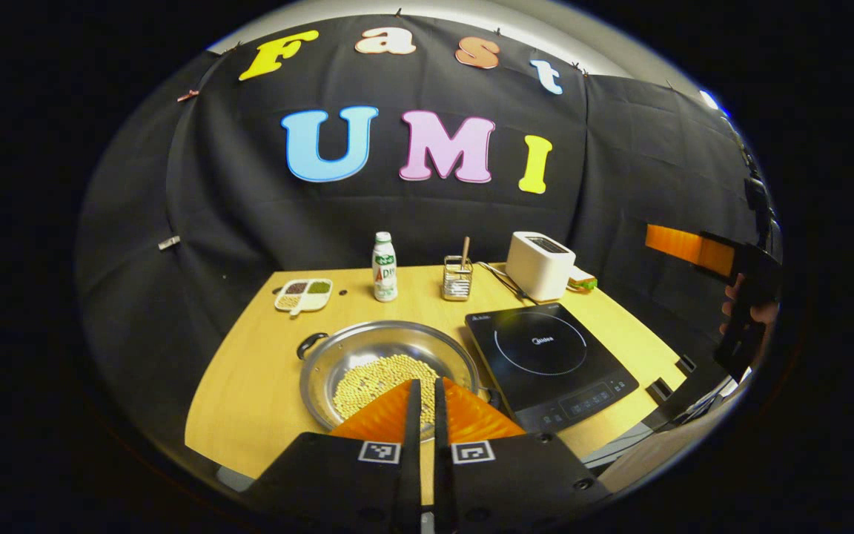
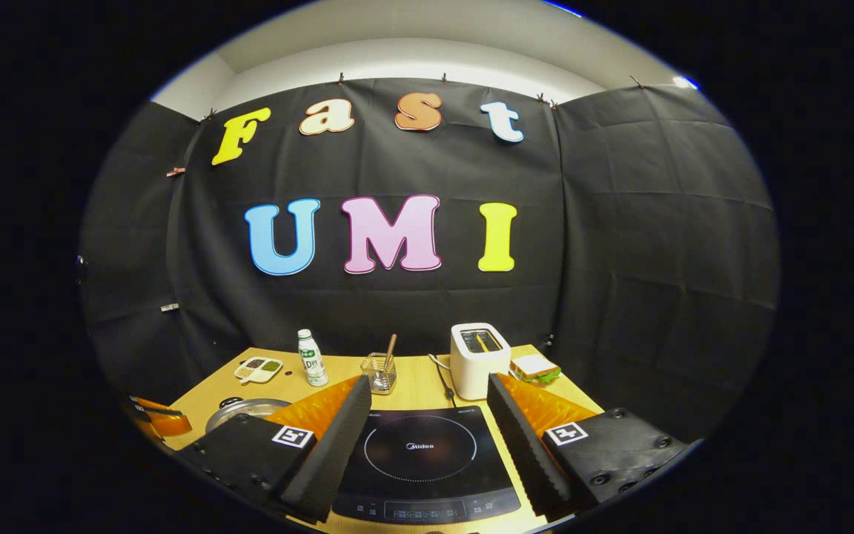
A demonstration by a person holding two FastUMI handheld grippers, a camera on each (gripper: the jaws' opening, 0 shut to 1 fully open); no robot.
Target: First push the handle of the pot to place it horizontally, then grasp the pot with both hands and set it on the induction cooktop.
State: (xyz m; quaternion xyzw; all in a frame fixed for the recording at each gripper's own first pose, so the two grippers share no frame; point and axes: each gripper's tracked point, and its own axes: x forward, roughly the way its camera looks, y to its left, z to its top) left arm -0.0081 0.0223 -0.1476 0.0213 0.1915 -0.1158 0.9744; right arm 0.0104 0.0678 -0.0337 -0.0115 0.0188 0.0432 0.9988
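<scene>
Left hand-held gripper (image 1: 427, 389) clenched above pot (image 1: 390, 363), right hand-held gripper (image 2: 427, 389) released over induction cooktop (image 2: 421, 460)

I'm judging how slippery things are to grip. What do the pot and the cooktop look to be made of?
The pot looks like polished steel: its silvery wall mirrors the light, and its handle looks like dark plastic. The cooktop appears to be smooth black glass, glossy with a printed ring, though it could be ceramic.

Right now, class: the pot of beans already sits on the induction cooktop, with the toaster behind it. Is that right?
No. In the left gripper view the pot of beans sits on the wooden table, beside the induction cooktop, not on it. The toaster does stand behind the cooktop.
</scene>
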